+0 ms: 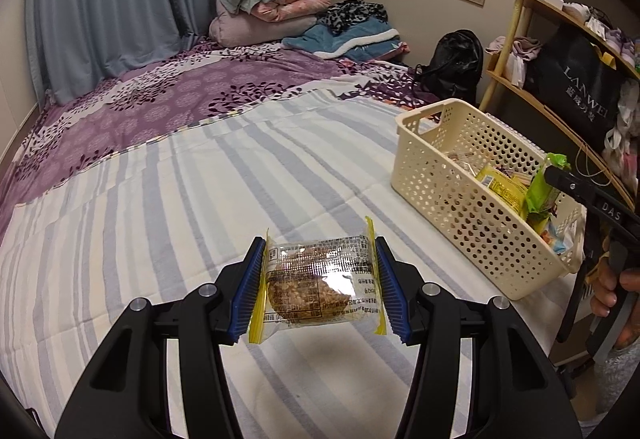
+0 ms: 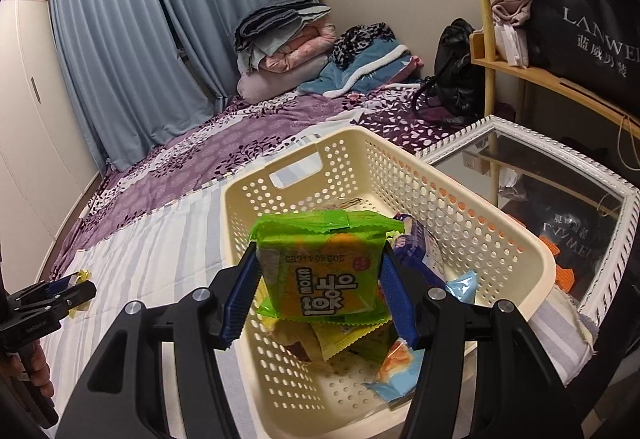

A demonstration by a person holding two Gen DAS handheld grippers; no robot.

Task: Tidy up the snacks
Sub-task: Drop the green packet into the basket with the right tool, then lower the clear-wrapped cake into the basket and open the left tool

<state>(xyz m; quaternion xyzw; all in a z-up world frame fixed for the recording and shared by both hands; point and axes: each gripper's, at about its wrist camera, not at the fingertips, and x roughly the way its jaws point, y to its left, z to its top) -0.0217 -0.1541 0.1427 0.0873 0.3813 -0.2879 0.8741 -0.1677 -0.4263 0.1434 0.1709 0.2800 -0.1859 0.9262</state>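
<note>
My left gripper (image 1: 320, 283) is shut on a clear yellow-edged packet with a brown nut cake (image 1: 316, 285), held above the striped bedsheet. A cream perforated basket (image 1: 436, 179) stands to its right with several snack packets inside. My right gripper (image 2: 320, 287) is shut on a green snack packet (image 2: 320, 267) and holds it over the basket (image 2: 472, 223), above the packets lying in it. The right gripper with the green packet (image 1: 544, 187) also shows over the basket in the left wrist view. The left gripper (image 2: 60, 291) shows at the far left of the right wrist view.
The bed has a striped sheet (image 1: 160, 219) and a purple cover (image 1: 180, 91) with folded bedding (image 1: 276, 7) at the far end. A wooden shelf (image 1: 560, 51) with a black bag stands right. A white-framed mirror (image 2: 560, 175) lies beside the basket.
</note>
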